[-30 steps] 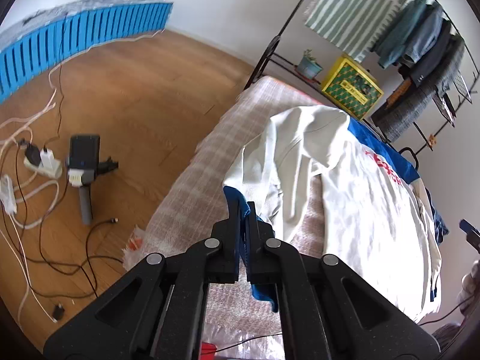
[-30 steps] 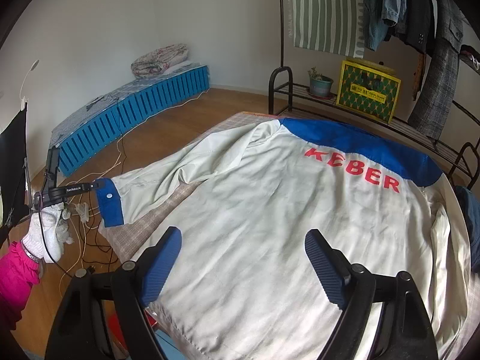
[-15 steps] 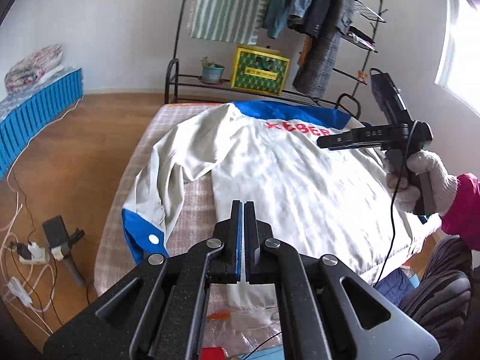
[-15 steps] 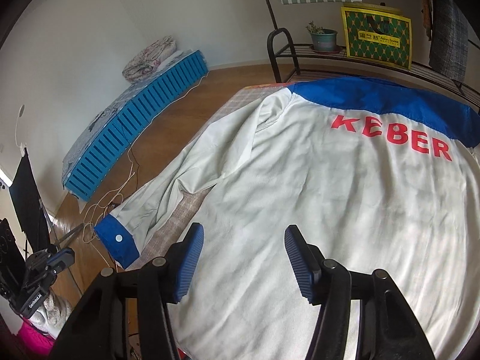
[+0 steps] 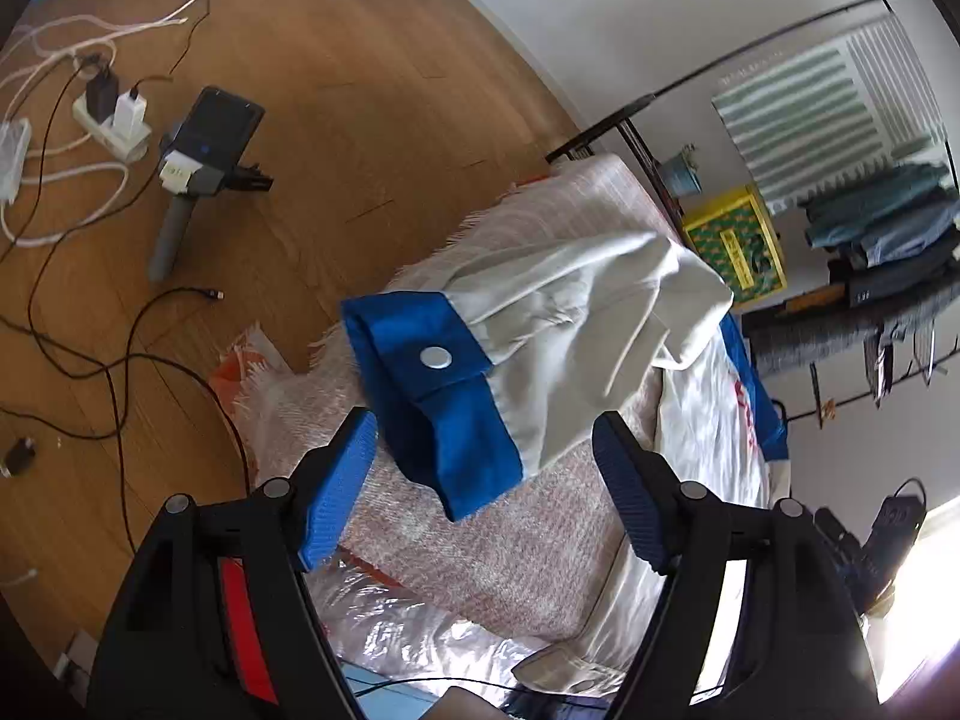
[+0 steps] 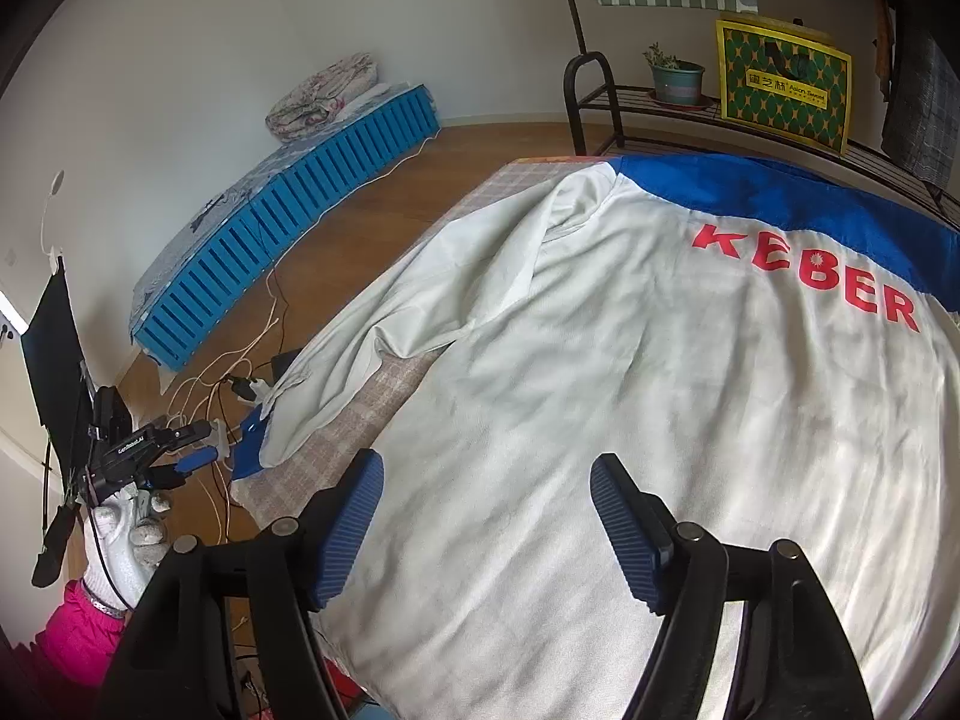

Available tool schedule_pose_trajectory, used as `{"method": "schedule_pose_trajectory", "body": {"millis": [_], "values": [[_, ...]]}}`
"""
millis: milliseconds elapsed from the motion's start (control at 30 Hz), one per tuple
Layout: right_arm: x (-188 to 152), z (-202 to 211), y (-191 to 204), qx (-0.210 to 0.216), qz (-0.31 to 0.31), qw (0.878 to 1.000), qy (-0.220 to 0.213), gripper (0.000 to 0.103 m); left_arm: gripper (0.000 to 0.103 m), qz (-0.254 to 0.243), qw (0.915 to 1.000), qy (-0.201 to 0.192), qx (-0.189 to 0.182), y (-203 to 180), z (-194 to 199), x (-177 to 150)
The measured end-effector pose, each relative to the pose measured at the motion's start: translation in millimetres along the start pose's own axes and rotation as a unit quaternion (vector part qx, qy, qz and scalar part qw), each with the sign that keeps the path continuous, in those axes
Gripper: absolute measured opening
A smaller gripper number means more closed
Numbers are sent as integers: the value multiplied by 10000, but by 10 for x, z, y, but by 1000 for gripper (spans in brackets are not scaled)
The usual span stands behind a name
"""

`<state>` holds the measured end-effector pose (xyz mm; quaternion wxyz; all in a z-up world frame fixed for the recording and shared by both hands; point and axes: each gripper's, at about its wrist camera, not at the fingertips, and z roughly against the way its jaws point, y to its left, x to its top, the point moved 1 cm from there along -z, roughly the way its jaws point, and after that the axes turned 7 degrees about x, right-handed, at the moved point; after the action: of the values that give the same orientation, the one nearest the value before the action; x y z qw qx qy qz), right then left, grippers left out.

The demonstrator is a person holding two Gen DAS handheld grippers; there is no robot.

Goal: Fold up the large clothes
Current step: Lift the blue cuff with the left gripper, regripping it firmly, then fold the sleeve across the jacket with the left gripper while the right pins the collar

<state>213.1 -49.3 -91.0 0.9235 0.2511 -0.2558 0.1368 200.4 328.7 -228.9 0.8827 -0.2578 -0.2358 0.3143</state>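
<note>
The left gripper (image 5: 483, 468) has just been opening its jaws, which now stand wide with the blue cuff (image 5: 429, 390) of the jacket sleeve (image 5: 570, 312) ahead of and between them, touched by neither pad; by the look of it the jaws are parted so that they can take the cuff by its thick folded edge, which gives a firmer hold than the thin white cloth behind it. The right gripper (image 6: 486, 516) has also just opened a little wider and holds nothing; it hangs above the lower back of the white jacket (image 6: 660, 420), probably waiting there to pin or lift the hem once the sleeve is brought across. The jacket lies back up on a checked blanket (image 6: 384, 414) over the low bed or table, red lettering (image 6: 810, 276) upward and the blue yoke at the far end, spread flat so that folds can be laid squarely. The left view alone shows the cuff close up, its silver snap (image 5: 436, 357), the crinkled plastic (image 5: 384, 618) under the blanket's near edge, and the floor with its cables (image 5: 90, 312) and a grey handheld device (image 5: 198, 162). The right view alone shows the whole back of the jacket, the sleeve trailing off the blanket's left side, the gloved hand (image 6: 129, 525) holding the left gripper beside the cuff, the blue slatted bench (image 6: 288, 228) along the wall, and the rack with a potted plant (image 6: 675, 75) and a yellow bag (image 6: 783, 87).
</note>
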Motion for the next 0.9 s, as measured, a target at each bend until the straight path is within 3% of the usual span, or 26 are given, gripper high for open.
{"method": "schedule_pose_trajectory", "body": {"millis": [67,200,300,567,667,733,800,833,900], "values": [[-6,12,19,-11,30,10000,1,76,76,530,9985,37,-97,262,-90,52],[-19,0,76,-104,154,9998,52,76,75,1148,9907,238,-693,504,-285,146],[-38,-16,115,-136,232,9996,95,76,66,1009,9910,320,-821,448,-357,180],[-87,-61,193,-138,298,9993,181,76,57,764,9930,383,-814,294,-541,301],[-84,-30,232,-161,363,9991,161,76,43,671,9928,413,-907,197,-552,293],[-72,-7,248,-156,372,9991,144,76,43,475,9934,360,-981,91,-532,279],[-59,11,255,-124,363,9992,127,76,43,208,9978,358,-519,10,-587,267],[-56,14,257,-119,367,9992,120,77,44,245,9979,456,-393,21,-654,263],[-43,17,270,-114,384,9991,103,77,45,555,9962,404,-536,73,-691,296]]}}
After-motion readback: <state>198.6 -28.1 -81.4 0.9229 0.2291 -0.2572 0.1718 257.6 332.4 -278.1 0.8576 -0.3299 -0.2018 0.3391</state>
